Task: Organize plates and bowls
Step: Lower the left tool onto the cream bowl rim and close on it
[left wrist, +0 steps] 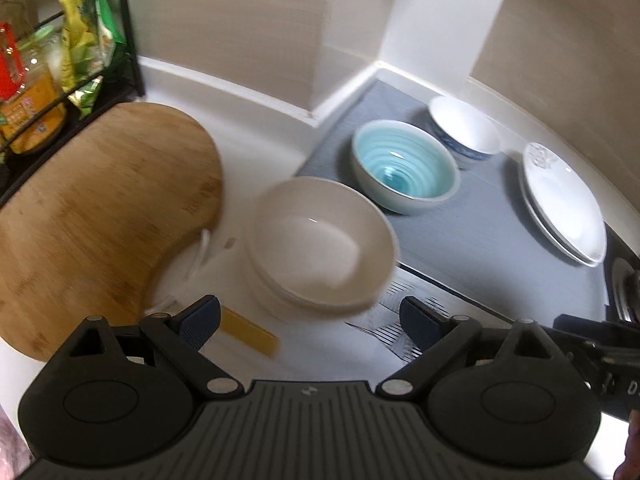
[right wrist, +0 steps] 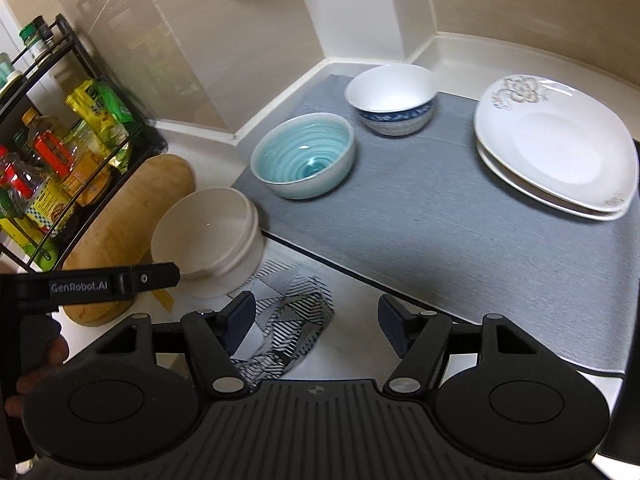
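Cream bowls [right wrist: 208, 236]: nested, probably two, for space. Left gripper [left wrist: 310, 320], right gripper [right wrist: 316, 320]: fingers wide apart, empty.

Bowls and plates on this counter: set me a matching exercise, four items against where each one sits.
Items
1. turquoise bowl
2. blue-patterned bowl
3. stacked cream bowls
4. stacked white plates

Places
A. on the white counter, beside the wooden cutting board
B. at the grey mat's right side
C. on the mat's back edge, nearest the wall corner
D. on the mat's left part, between the other bowls

Pairs: 1-D, 2-C, 3-A, 4-B
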